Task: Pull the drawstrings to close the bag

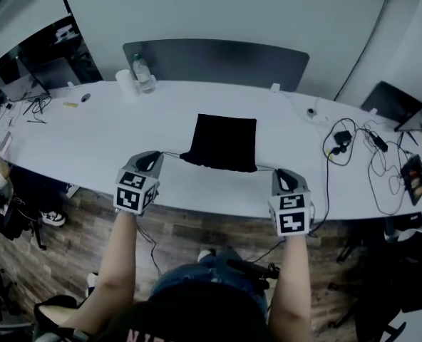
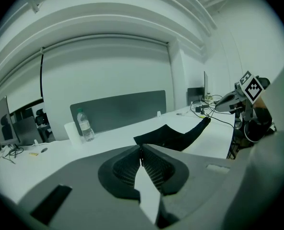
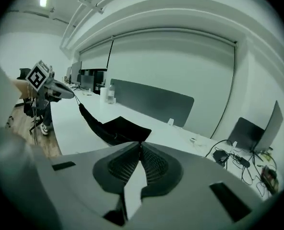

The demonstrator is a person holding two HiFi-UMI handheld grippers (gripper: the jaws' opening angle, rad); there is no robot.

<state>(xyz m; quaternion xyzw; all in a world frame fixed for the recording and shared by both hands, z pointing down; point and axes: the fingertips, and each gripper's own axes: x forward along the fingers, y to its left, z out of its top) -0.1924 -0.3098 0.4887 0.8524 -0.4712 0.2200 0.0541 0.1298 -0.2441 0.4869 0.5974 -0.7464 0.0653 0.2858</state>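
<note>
White long bench (image 1: 90,137) bears one black fabric bag (image 1: 222,142) near its front edge; its two thin dark drawstrings (image 1: 172,153) lead out sideways, one pinched tight by the left gripper (image 1: 156,157), one by the right gripper (image 1: 280,172).

No text, label, brand or number can be read.

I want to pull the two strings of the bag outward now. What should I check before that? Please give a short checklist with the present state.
1. Left gripper shut on left drawstring: ok.
2. Right gripper shut on right drawstring: ok.
3. Both drawstrings taut: ok.
4. Black bag mouth gathered closed: not ok, the near edge is wide.
5. Water bottle clear of the bag: ok.
</note>
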